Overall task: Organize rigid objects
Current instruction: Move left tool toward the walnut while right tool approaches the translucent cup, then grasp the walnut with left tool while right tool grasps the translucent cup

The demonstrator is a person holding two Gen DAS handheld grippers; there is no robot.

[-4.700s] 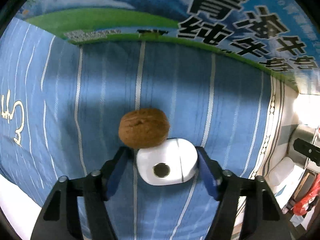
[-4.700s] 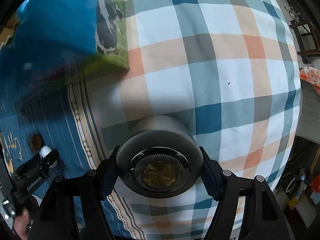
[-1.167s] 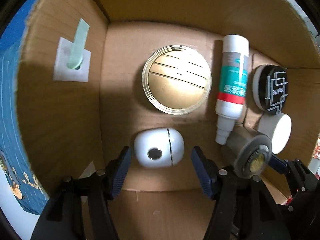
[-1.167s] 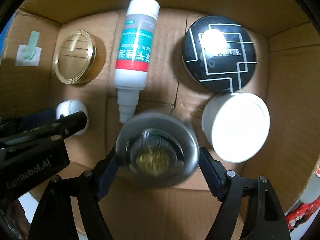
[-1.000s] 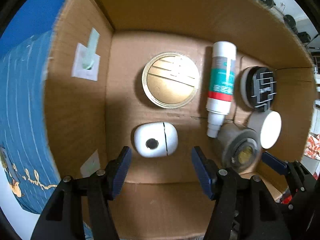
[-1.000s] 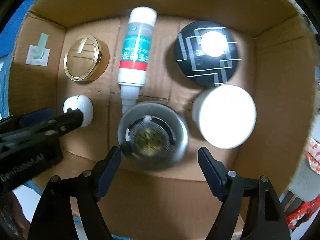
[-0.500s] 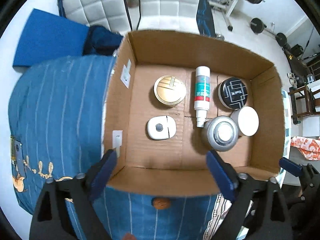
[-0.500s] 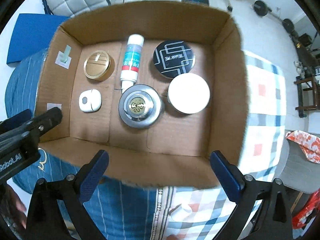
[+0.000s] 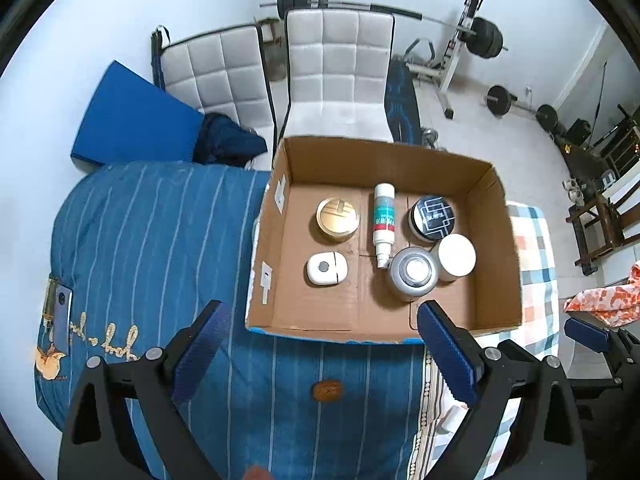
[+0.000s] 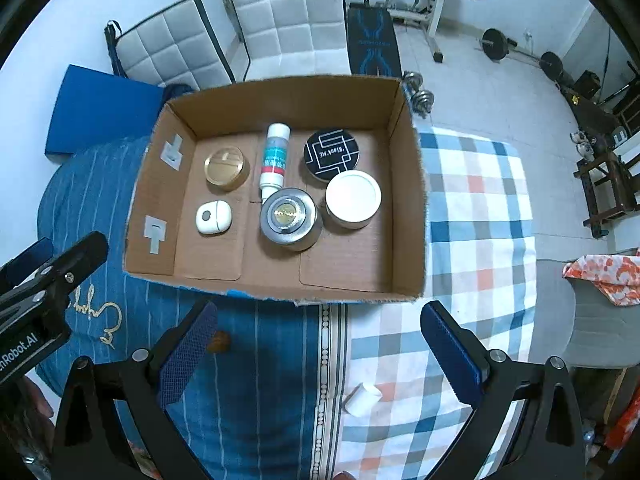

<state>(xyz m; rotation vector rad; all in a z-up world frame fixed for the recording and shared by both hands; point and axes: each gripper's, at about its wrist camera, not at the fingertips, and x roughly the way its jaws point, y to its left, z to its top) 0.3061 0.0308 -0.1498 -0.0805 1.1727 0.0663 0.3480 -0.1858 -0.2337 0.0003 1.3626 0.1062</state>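
Observation:
An open cardboard box (image 9: 496,248) (image 10: 408,184) stands on the bed. In it lie a white earbud case (image 9: 326,268) (image 10: 213,216), a gold tin (image 9: 337,216) (image 10: 224,166), a white bottle (image 9: 383,220) (image 10: 274,157), a black tin (image 9: 431,214) (image 10: 331,153), a white-lidded jar (image 9: 457,257) (image 10: 353,197) and a silver jar (image 9: 412,273) (image 10: 289,213). A walnut (image 9: 327,390) (image 10: 219,341) lies on the blue blanket in front of the box. My left gripper (image 9: 320,354) and right gripper (image 10: 318,354) are both open and empty, high above the box's near edge.
A small white object (image 10: 362,399) lies on the checked blanket (image 10: 480,216) in front of the box. A phone (image 9: 61,314) lies at the blue blanket's left edge. White chairs (image 9: 340,76) and weight equipment (image 9: 468,40) stand behind the bed.
Both grippers let go of their objects in the box, the earbud case and the silver jar, opened wide and rose well back above the box.

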